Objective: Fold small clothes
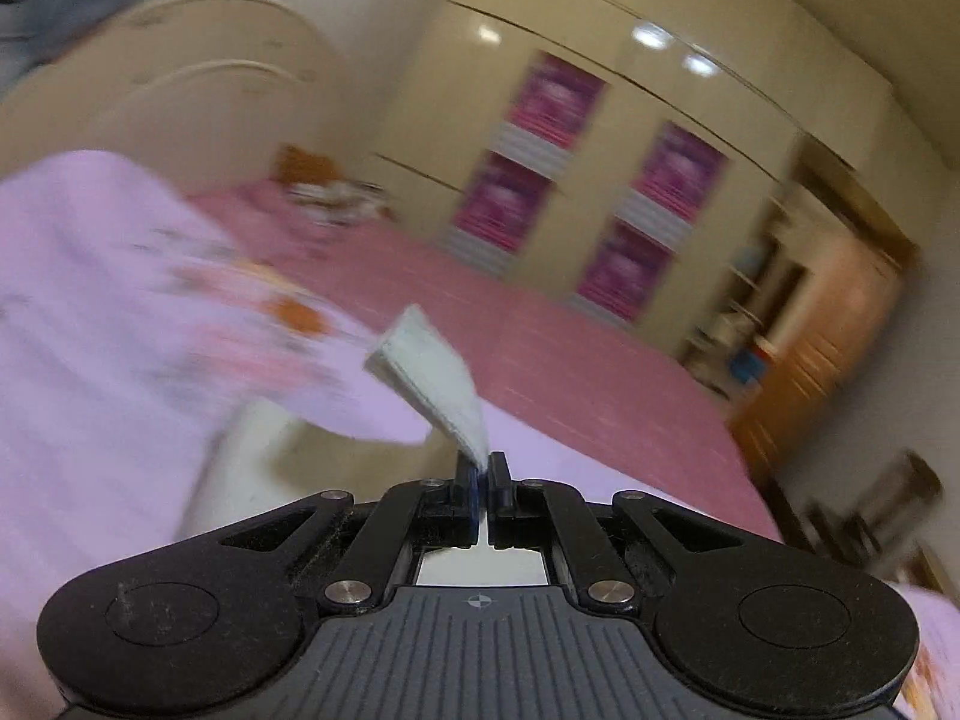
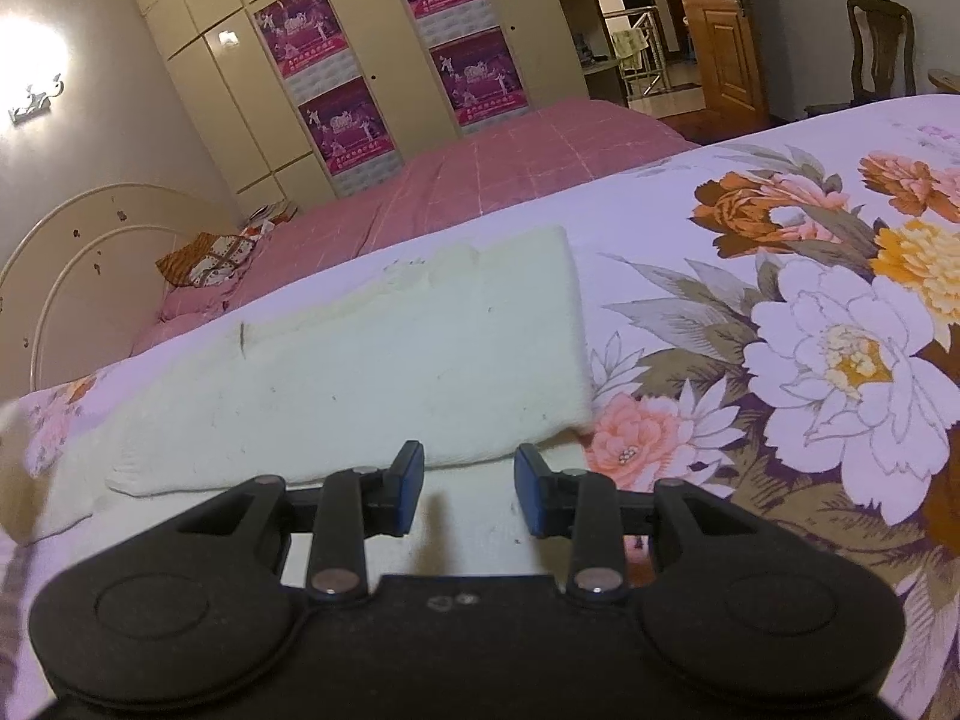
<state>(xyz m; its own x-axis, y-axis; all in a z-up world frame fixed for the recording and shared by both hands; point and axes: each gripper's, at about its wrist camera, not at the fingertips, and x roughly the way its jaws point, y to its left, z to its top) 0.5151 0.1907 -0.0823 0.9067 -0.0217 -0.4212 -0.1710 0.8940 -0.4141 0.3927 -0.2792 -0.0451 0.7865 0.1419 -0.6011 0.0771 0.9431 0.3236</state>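
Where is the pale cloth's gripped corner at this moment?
In the left wrist view, the pale cloth's corner sits just left of centre, pinched in the shut jaws of the left gripper, lifted above the floral sheet.

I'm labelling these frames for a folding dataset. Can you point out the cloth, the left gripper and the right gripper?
cloth (image 1: 429, 375), left wrist view, middle of the raised flap.
left gripper (image 1: 483, 471), left wrist view, between its fingertips, pinching the cloth edge.
right gripper (image 2: 469, 468), right wrist view, gap between its open fingertips.
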